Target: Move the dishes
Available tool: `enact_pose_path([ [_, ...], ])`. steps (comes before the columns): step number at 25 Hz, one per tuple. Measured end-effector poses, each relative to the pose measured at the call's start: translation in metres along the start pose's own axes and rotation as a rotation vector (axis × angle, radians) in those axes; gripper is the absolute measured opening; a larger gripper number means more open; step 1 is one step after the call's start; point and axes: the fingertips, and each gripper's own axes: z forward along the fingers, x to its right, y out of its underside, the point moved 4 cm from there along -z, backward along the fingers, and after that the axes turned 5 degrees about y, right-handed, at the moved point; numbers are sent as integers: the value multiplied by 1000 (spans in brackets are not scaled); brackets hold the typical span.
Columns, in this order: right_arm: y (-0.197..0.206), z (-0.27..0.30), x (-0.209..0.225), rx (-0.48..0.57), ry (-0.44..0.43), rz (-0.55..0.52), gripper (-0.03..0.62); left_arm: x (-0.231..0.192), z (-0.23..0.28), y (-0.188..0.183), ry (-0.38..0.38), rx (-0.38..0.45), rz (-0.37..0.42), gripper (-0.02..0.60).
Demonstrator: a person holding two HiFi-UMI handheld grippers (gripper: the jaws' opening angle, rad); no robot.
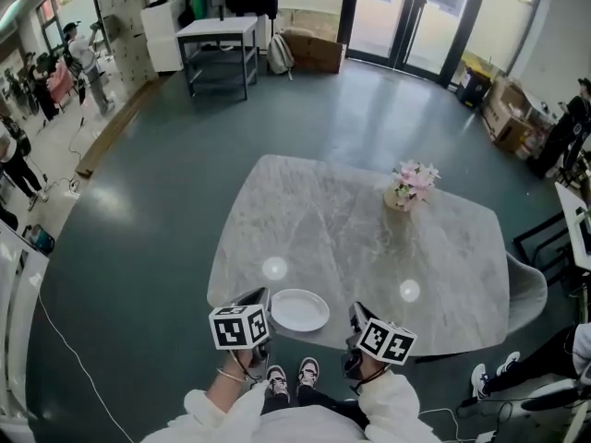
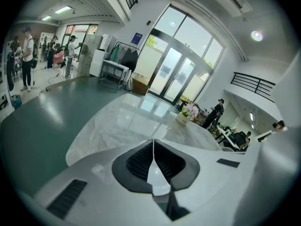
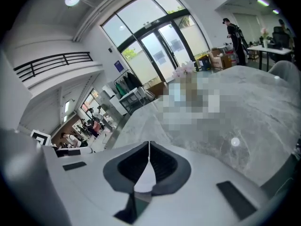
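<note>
Two grippers, both with jaws pressed together and nothing pinched between them. You can see that pretty clearly in each gripper view: the left gripper (image 2: 153, 142) and the right gripper (image 3: 149, 145) each show just a thin seam where the pads meet.

From the head view, the left gripper (image 1: 257, 295) and right gripper (image 1: 355, 312) sit low at the near edge of the marble table (image 1: 314, 220). The white plate (image 1: 299, 309) lies flat right at that near edge, between the two of them. The left one is just beside the plate's rim, can't tell if it's actually touching. The right one is a bit further off.

Other stuff on the table: a flower pot (image 1: 406, 187) with pink blooms, upright, well apart from the plate on the far right side. It also shows up in the left gripper view (image 2: 188, 113). Two round light spots on the tabletop, one (image 1: 274, 268) just beyond the plate and one (image 1: 410, 290) off to the right.

Around it: a pale chair (image 1: 526, 289) tucked at the table's right side, a grey workbench (image 1: 220, 35) far back, cardboard boxes (image 1: 314, 52) by the glass doors (image 1: 406, 12), and some people (image 1: 78, 58) standing far left. The person's shoes (image 1: 294, 375) poke out below the table edge.
</note>
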Motion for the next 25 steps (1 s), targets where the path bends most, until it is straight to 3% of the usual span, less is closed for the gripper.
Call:
enact_pose_path([
  [8, -13, -13, -16, 53, -34, -74, 61, 17, -16, -8, -4, 52, 55, 6],
  [19, 30, -41, -13, 46, 27, -43, 60, 18, -30, 31, 51, 12, 56, 6],
  [25, 37, -51, -18, 61, -2, -49, 60, 26, -43, 40, 59, 23, 57, 6],
])
